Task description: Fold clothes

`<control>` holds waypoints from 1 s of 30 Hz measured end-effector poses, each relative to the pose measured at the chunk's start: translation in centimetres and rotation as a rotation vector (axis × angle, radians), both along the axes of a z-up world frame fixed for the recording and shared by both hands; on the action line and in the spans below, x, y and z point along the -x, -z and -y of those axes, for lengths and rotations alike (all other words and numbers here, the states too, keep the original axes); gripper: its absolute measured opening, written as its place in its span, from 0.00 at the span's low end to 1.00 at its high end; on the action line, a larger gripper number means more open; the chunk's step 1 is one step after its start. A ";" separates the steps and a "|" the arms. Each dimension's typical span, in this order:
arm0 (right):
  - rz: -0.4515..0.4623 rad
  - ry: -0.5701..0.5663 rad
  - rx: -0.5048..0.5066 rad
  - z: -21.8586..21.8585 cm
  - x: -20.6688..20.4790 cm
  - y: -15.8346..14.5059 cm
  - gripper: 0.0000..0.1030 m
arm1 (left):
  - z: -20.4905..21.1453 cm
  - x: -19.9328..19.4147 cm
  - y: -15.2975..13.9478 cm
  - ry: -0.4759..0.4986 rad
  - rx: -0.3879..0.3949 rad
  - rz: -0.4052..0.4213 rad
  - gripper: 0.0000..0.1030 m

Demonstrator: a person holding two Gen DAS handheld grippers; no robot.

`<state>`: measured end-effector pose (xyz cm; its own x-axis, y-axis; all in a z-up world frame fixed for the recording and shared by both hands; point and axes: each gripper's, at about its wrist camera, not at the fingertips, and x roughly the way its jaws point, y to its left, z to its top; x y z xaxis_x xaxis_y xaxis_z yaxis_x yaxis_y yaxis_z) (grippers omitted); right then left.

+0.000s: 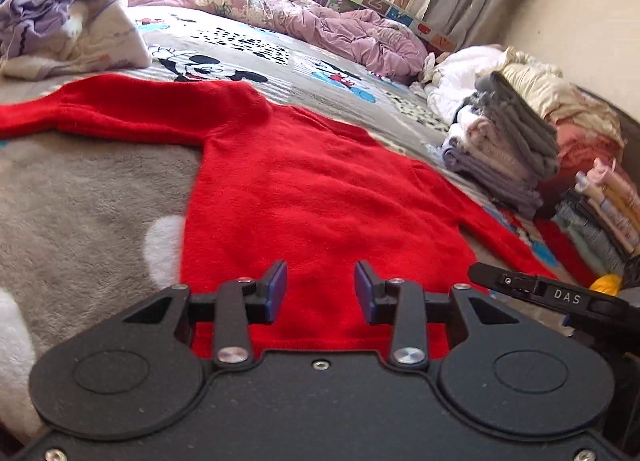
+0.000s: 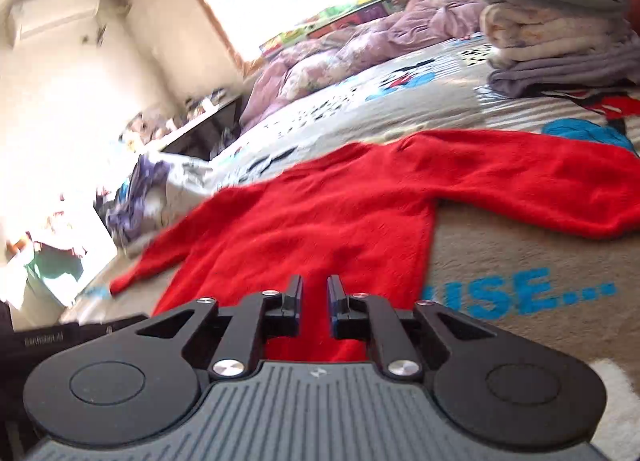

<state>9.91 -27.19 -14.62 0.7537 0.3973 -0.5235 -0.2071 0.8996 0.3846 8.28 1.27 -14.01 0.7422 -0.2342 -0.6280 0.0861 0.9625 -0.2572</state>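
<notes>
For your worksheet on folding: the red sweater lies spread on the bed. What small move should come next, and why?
Probably bring the left gripper to the left sleeve and pinch it: the sweater lies flat, both sleeves out, and neither gripper holds cloth.

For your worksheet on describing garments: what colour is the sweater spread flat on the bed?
Plain bright red, no pattern: the sweater shows best in the left wrist view.

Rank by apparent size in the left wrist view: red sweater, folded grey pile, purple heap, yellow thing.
1. red sweater
2. and 3. purple heap and folded grey pile: look alike, distance differs
4. yellow thing, mostly hidden
</notes>
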 end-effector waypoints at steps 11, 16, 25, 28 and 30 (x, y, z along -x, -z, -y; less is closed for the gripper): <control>0.071 -0.073 0.070 -1.8 4.7 -1.2 0.18 | -0.1 2.4 -0.6 0.040 -0.035 0.090 0.35; 0.006 -0.147 0.260 -4.4 6.6 0.2 0.34 | 2.8 3.7 0.5 0.136 -0.242 0.041 0.43; 0.007 -0.088 0.208 -3.1 7.9 -1.0 0.36 | 0.7 3.5 -1.1 0.090 -0.074 -0.009 0.48; 0.030 -0.070 0.113 -2.3 6.3 -2.0 0.37 | -2.0 2.3 -2.7 -0.024 -0.011 0.029 0.48; 0.047 -0.090 0.103 -2.8 4.4 -2.4 0.37 | -4.5 0.9 -3.5 -0.115 0.034 0.040 0.48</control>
<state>5.47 -24.40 -12.17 0.7424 0.4099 -0.5299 -0.3040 0.9110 0.2788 7.36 5.74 -10.54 0.7894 -0.1670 -0.5908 -0.0132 0.9574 -0.2884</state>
